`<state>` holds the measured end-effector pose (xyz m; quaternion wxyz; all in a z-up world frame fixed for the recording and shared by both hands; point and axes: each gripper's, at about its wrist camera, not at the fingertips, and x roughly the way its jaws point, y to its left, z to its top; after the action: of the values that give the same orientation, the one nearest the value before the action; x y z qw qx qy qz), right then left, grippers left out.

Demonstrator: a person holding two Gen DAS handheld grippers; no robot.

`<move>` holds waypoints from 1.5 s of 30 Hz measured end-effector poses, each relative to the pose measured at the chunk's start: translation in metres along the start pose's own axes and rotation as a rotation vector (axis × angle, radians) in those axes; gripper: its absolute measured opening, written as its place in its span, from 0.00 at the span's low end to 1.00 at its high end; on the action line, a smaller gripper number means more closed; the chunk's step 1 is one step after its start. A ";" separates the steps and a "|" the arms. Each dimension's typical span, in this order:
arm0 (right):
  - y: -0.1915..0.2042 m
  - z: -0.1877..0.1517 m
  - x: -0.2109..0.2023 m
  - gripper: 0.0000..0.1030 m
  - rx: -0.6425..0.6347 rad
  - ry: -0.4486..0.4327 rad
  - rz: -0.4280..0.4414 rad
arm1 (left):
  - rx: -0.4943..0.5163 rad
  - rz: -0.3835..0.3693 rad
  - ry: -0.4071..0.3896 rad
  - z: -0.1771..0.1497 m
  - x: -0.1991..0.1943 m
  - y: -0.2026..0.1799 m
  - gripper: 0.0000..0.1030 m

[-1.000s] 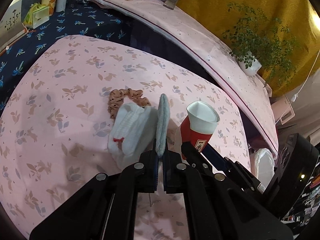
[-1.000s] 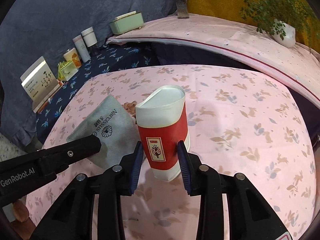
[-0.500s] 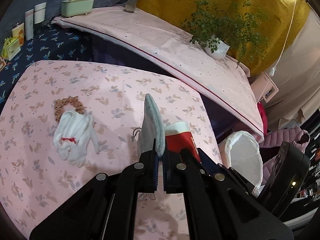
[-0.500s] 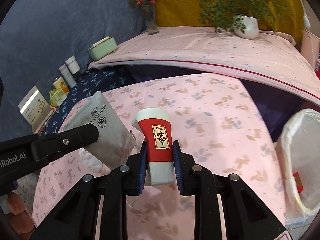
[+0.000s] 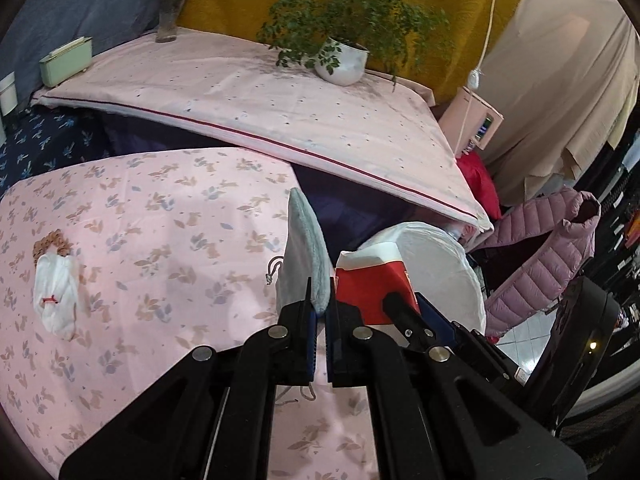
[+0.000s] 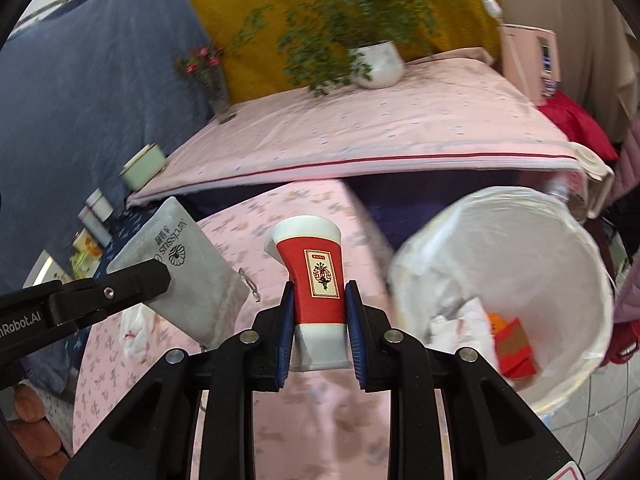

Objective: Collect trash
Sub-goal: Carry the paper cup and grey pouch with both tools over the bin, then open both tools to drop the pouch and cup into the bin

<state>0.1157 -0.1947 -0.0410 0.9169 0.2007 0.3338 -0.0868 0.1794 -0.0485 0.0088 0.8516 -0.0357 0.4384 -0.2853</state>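
Red and white paper, squeezed in at the waist: that is the cup [image 6: 310, 280] my right tool [image 6: 318, 312] carries, its blue pads pressed into both sides so the crushed cup cannot slip while it travels. I hold it upright, mouth up, off the pink leaf-print desk [image 5: 160, 216], so it is ready to drop once it is over the white-lined bin [image 6: 516, 240], which stands just past the desk's edge, to the right of the cup in the right wrist view. Some scraps, one of them red, already lie in the bin's bottom.

My left tool [image 5: 318, 312] is pinched tight on the lower edge of a grey drawstring pouch [image 5: 304, 260], which stands up from the pads like a flag; gripping the edge lets the soft bag hang free without bunching. In the right wrist view the pouch rides level with the cup and to its left, so I judge both pieces are headed for the same bin together.

Both tools tilt forward and downward, side by side and near each other. A white plastic bag [image 5: 54, 296] lies on a brown scrunchie [image 5: 50, 238], well apart across the desk, not yet collected.
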 end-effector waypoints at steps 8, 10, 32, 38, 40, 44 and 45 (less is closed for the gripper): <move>-0.079 0.001 -0.023 0.22 0.108 -0.028 -0.075 | 0.108 -0.053 0.052 -0.003 0.034 -0.074 0.03; -0.094 0.001 -0.026 0.22 0.130 -0.030 -0.090 | 0.127 -0.063 0.065 -0.005 0.042 -0.090 0.03; -0.148 -0.003 -0.026 0.23 0.208 -0.028 -0.129 | 0.133 -0.039 0.073 -0.002 0.071 -0.124 0.41; -0.142 -0.002 -0.020 0.24 0.202 -0.021 -0.128 | 0.127 -0.012 0.070 -0.004 0.071 -0.114 0.41; -0.139 -0.001 -0.018 0.26 0.198 -0.021 -0.131 | 0.125 -0.003 0.068 -0.005 0.071 -0.111 0.41; -0.133 0.000 -0.019 0.28 0.193 -0.030 -0.132 | 0.109 0.020 0.057 -0.005 0.069 -0.102 0.50; -0.131 0.000 -0.018 0.28 0.187 -0.029 -0.132 | 0.104 0.024 0.055 -0.006 0.068 -0.100 0.50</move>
<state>0.0633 -0.3124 -0.0697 0.8911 0.2620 0.3235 -0.1805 0.1607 -0.1660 -0.0130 0.8433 0.0218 0.4465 -0.2985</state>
